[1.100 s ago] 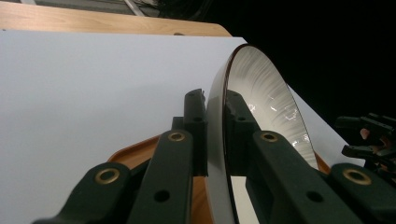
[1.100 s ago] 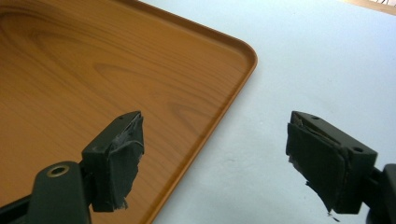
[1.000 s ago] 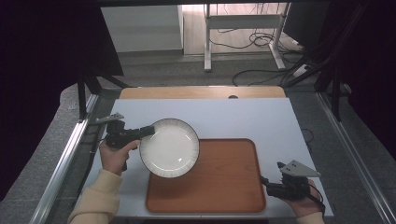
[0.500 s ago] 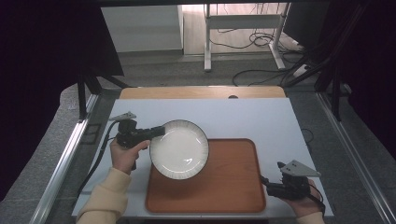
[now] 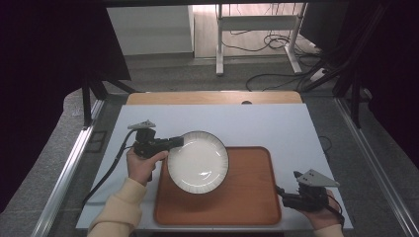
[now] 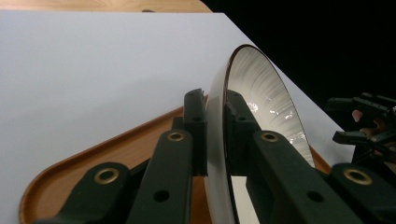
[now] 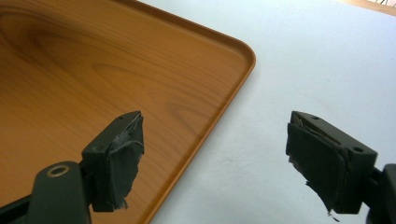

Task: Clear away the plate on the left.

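- Over the left half of the tray (image 5: pixel 247 197), the plate (image 5: pixel 197 161) hangs in the left claw (image 5: pixel 177 142), which is clenched on its rim; in the left gripper view the 2 jaws pinch the rim (image 6: pixel 215 130) from both faces.
- The plate sits partly above the tray and partly above the white bench (image 5: pixel 257 123), its left edge past the tray's left rim.
- The right claw (image 5: pixel 282 196) rests near the tray's front right corner, released, with nothing between its pads (image 7: pixel 119 149); the tray corner (image 7: pixel 243 53) lies just ahead of it.
- Risk, as I judge it: the grip takes only 1 narrow spot on the rim, so the glazed plate could pivot or slip out if the hand tilts or jerks.
- Risk: let go too far left, the plate would land on the tray's raised edge and rock or slide off onto the bench.
- Risk: a hard drop could chip the ribbed rim.
- Writing: no brand, label or lettering can be read on the plate, tray or either claw.
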A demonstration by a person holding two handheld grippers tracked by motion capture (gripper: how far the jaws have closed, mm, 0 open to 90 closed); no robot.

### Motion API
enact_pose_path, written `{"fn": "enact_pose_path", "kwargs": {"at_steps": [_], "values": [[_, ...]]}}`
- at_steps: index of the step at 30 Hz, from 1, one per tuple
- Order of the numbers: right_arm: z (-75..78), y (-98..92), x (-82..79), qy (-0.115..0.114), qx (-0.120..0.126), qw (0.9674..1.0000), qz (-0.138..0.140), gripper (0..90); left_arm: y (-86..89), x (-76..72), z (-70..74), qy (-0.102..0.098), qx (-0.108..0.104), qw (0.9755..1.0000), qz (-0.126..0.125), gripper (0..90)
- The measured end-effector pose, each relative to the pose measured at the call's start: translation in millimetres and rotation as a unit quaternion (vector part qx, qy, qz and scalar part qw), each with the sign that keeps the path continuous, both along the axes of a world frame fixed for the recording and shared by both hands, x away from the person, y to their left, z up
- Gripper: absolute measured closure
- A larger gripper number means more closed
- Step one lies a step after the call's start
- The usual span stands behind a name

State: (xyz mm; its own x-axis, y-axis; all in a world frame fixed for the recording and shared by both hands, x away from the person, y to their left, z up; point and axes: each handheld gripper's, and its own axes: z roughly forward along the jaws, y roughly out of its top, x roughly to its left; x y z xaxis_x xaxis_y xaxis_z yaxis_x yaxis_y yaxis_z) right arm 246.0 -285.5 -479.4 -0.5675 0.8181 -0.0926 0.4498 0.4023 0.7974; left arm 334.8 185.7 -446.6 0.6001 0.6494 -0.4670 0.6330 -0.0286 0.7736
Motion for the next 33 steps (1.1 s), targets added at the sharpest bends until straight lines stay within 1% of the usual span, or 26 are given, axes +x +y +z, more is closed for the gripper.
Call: {"fn": "enact_pose_path", "kwargs": {"at_steps": [5,10,13,17,21,26,33], "values": [[-0.1,-0.2,0.2,-0.001,0.0,1.0,0.001,19.9,-10.5,1.7,-7.2,0.007,-0.003,0.9999,-0.01,82.3],[-0.3,-0.8,0.4,0.0,0.0,1.0,0.0,20.1,-16.3,3.4,-12.6,0.015,-0.002,0.9998,-0.013,82.2],[-0.5,-0.3,0.4,0.0,0.0,1.0,0.0,20.1,-19.1,3.7,-15.6,0.013,-0.003,0.9998,-0.013,82.2],[-0.4,0.1,0.6,-0.001,-0.002,1.0,0.001,20.1,-25.5,5.4,-22.2,0.022,-0.005,0.9996,-0.015,82.2],[-0.5,-0.2,0.7,0.0,-0.001,1.0,0.001,20.1,-32.7,5.8,-29.7,0.034,-0.008,0.9992,-0.021,82.2],[-0.6,-0.2,0.8,0.0,-0.001,1.0,0.001,20.1,-40.3,5.9,-38.3,0.04,-0.009,0.9988,-0.027,81.9],[-0.9,0.3,1.4,0.001,-0.002,1.0,0.003,20.1,-48.5,5.9,-47.2,0.057,-0.016,0.9978,-0.032,82.0]]}}
